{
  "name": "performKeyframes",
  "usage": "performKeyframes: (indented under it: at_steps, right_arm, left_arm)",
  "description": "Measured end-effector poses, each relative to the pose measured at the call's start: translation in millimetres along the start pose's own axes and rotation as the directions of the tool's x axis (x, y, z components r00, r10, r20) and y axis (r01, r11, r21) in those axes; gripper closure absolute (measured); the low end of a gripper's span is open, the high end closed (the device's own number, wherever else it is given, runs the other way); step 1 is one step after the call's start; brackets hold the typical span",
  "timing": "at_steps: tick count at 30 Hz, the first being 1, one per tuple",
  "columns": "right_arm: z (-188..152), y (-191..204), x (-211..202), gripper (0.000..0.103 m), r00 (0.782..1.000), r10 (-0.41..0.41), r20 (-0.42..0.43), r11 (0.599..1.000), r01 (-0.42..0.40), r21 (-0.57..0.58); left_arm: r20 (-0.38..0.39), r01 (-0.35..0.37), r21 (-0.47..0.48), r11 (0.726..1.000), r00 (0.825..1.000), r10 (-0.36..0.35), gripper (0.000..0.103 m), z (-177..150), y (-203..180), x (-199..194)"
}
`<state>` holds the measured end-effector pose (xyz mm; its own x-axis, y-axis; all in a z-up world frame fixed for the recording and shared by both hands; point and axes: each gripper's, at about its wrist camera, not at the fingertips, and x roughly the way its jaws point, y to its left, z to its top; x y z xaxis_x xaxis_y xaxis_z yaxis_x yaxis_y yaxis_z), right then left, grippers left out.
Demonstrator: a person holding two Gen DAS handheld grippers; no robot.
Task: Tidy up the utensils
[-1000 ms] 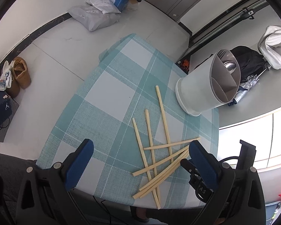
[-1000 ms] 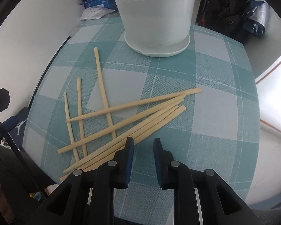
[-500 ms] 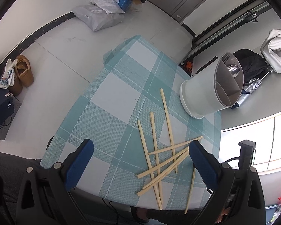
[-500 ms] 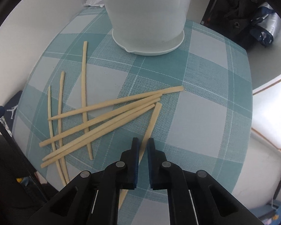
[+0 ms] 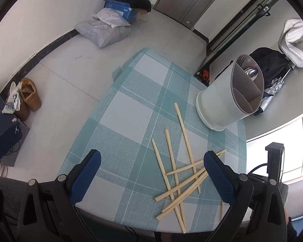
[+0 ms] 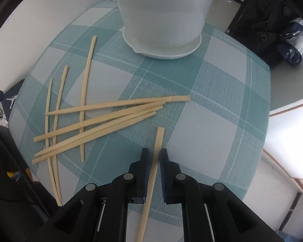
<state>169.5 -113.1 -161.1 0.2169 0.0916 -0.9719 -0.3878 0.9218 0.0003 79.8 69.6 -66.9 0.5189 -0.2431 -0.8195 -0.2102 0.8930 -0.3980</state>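
Several pale wooden chopsticks (image 5: 177,173) lie crossed in a loose pile (image 6: 103,117) on the teal checked tablecloth (image 5: 131,121). One single chopstick (image 6: 158,139) lies apart from the pile, and it runs between the fingers of my right gripper (image 6: 155,155). The jaws are opening slightly, with the pads still against its sides. My left gripper (image 5: 152,157) hovers wide open above the pile's near left side and holds nothing. Behind the pile stands a white divided utensil holder (image 5: 218,109) with a spoon (image 5: 251,73) and a fork in it. Its wall fills the top of the right wrist view (image 6: 161,10).
The table's near edge (image 5: 131,224) lies just under both grippers. On the floor are grey bags and a blue box (image 5: 111,22), brown shoes (image 5: 28,98) and a dark box (image 5: 4,131). A black bag (image 6: 272,24) sits beyond the far right corner.
My right gripper has shut on one chopstick and drawn it out of the pile to the right. The left gripper has stayed open and barely shifted.
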Motion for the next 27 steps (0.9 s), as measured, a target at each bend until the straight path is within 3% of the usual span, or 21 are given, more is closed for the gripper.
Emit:
performKeyframes:
  at_steps: [4, 9, 12, 14, 20, 23, 25, 27]
  right_arm:
    - [4, -12, -1, 0.097, 0.998, 0.058, 0.037, 0.996, -0.060, 0.060]
    - [-3, -47, -7, 0.097, 0.983, 0.134, 0.123, 0.973, -0.154, 0.170]
    - [-14, -88, -18, 0.097, 0.960, 0.195, 0.203, 0.925, -0.249, 0.287]
    - [-19, -113, -25, 0.097, 0.929, 0.243, 0.279, 0.872, -0.335, 0.358]
    - [-39, -163, -37, 0.097, 0.859, 0.306, 0.410, 0.746, -0.484, 0.457]
    - [-42, -172, -43, 0.097, 0.840, 0.307, 0.447, 0.711, -0.515, 0.479]
    - [-46, -183, -48, 0.097, 0.825, 0.309, 0.472, 0.692, -0.536, 0.483]
    - [-53, -191, -51, 0.097, 0.813, 0.306, 0.495, 0.677, -0.552, 0.488]
  left_arm:
    - [0.057, -0.051, 0.094, 0.994, 0.997, 0.046, 0.003, -2, -12, -1]
    - [0.017, -0.021, 0.284, 0.959, 1.000, 0.017, 0.003, -11, -43, 12]
    - [0.029, -0.040, 0.425, 0.904, 0.999, 0.030, 0.003, -17, -71, 21]
    - [0.015, -0.034, 0.509, 0.860, 0.999, 0.031, 0.003, -19, -91, 29]
    - [-0.080, 0.028, 0.632, 0.775, 0.996, 0.030, 0.003, -18, -140, 58]
    - [-0.094, 0.020, 0.704, 0.710, 0.993, 0.066, 0.003, -21, -164, 79]
    - [-0.080, -0.013, 0.735, 0.678, 0.991, 0.105, 0.003, -21, -176, 91]
    - [-0.121, 0.011, 0.751, 0.660, 0.985, 0.121, 0.003, -22, -183, 103]
